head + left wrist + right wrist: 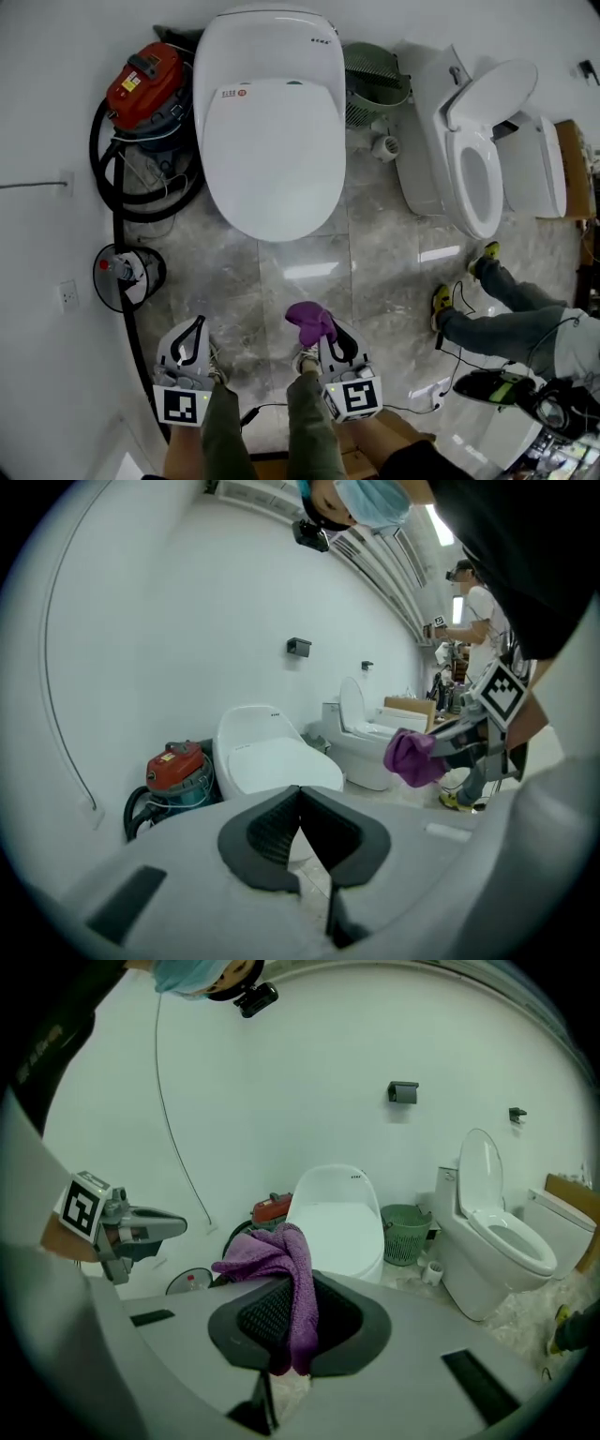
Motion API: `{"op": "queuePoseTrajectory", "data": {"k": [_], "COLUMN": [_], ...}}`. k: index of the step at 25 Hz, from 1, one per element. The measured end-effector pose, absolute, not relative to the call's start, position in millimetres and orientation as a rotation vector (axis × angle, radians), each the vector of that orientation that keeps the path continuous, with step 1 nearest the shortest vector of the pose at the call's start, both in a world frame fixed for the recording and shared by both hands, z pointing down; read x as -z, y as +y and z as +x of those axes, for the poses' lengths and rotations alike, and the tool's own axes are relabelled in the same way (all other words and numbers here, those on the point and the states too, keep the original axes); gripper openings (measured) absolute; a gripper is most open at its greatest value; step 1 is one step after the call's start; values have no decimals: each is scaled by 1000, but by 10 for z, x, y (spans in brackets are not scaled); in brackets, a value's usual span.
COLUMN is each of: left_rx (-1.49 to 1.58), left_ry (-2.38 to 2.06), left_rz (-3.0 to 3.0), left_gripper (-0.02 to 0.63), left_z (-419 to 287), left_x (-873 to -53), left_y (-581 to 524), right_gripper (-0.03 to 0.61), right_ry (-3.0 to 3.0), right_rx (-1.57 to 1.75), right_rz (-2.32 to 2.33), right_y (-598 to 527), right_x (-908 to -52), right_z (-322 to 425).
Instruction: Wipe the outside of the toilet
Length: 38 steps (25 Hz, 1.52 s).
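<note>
The closed-lid toilet [272, 122], the work piece, stands straight ahead of both grippers and well apart from them, with no contact made; wiping is judged not yet begun; a second toilet [473, 159] with its lid raised stands ahead and to the right of the right gripper [330, 339]; a red vacuum [145, 84] with a looped black hose [122, 202] sits ahead and to the left of the left gripper [192, 337], hard against the work piece's left flank; a green basket [375, 80] stands beyond, between the two toilets; a second person's legs [506, 314] lie to the right of the right gripper; the left gripper is clenched on nothing, its pads meeting at the tips; the right gripper is clamped on a purple cloth [281, 1269], which bunches above the jaws and drapes down between the pads. Risks noted: the cloth is gripped along a narrow fold only, so rubbing pressure against the curved ceramic may drag it free; the loose bulk sits above and to one side of the jaws, so a flat approach may bring a hard jaw tip to the glaze before the cloth; the hose lies close enough to the left flank to snag a gripper working that side; the polished floor [309, 272] looks slippery for a leaning reach.
</note>
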<state>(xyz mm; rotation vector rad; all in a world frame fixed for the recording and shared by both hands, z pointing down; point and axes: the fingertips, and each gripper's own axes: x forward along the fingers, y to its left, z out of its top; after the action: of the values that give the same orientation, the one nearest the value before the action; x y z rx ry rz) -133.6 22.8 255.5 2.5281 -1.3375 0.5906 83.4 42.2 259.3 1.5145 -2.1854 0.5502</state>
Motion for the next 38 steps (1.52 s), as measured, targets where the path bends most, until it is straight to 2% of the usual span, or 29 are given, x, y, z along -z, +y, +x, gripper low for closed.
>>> {"op": "queuePoseTrajectory", "data": {"k": [4,13,27,38], "left_rx": [-639,-490,-388,-327], "left_ry": [-1269,-1174,-968,-947], "left_rz": [2592,2667,2869,2976], "left_gripper": [2,2,2,2], "left_z": [-1209,-989,-754,-960], "left_x": [-2074,-1047,365,1035], "left_y": [278,459,756,1045], "right_gripper": [41,41,41,41], "right_ry": [-2240,-2331,-2275,-2255], "right_rx": [-597,-531,-428,-362], "right_rz": [1544,1492,1717,1863], "right_y": [418,640,879,1286], "right_x": [-2109,-1150,187,851], "right_z": [708,374,420,492]}}
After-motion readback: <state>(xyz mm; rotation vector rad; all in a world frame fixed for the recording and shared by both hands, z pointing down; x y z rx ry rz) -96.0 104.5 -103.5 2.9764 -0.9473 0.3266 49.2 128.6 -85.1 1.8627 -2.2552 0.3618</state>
